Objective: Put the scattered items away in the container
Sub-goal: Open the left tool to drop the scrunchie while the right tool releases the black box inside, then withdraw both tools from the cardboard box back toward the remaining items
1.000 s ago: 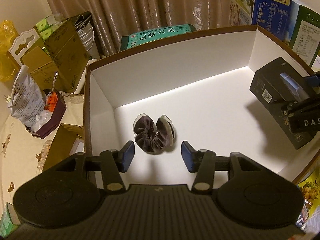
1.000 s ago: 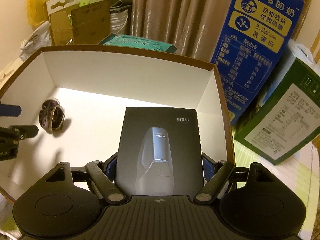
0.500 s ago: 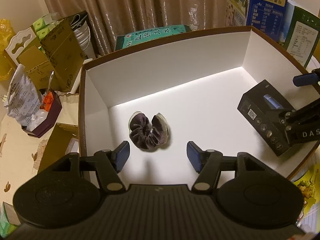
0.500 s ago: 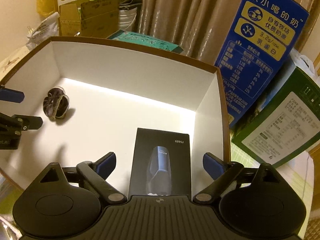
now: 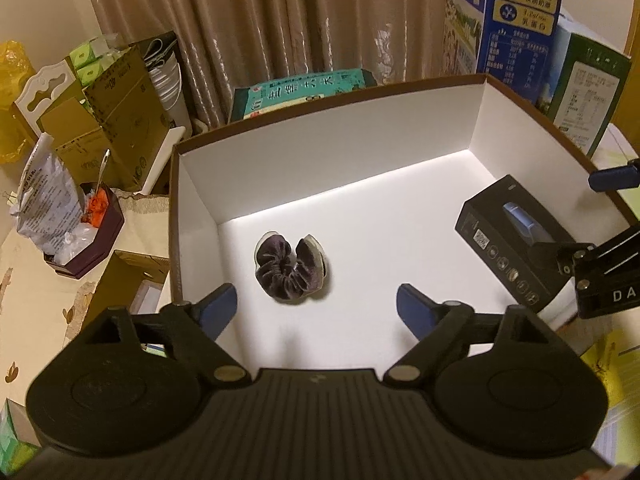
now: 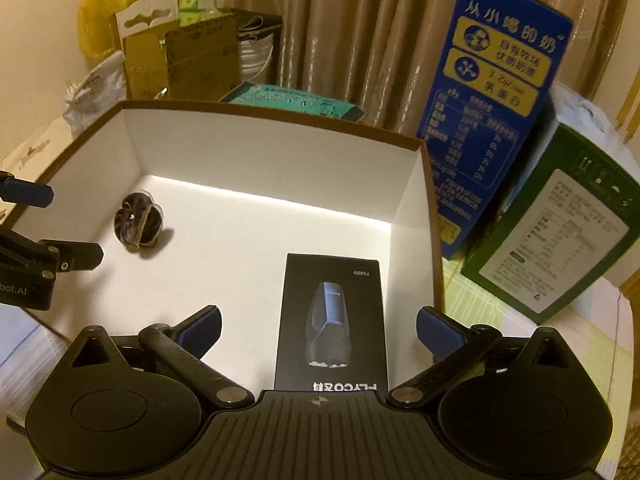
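A brown cardboard box with white inside walls [image 5: 320,148] [image 6: 272,156] is the container. A dark purple velvet scrunchie [image 5: 289,266] [image 6: 137,226] lies on its floor at the left. A black shaver box [image 5: 516,248] [image 6: 331,322] lies flat on the floor at the right. My left gripper [image 5: 316,308] is open and empty, raised above the near edge just short of the scrunchie. My right gripper [image 6: 318,330] is open and empty, raised above the shaver box, fingers spread on either side of it and clear of it.
A blue milk carton [image 6: 492,92] and a green carton [image 6: 560,232] stand right of the box. A teal packet [image 5: 300,88] lies behind it, before curtains. Cardboard boxes [image 5: 116,120], a plastic bag [image 5: 44,196] and a dark tray [image 5: 92,236] crowd the left.
My right gripper has opened, let the shaver box go onto the container floor, and pulled back and up. My left gripper has opened wider and drawn back from the scrunchie.
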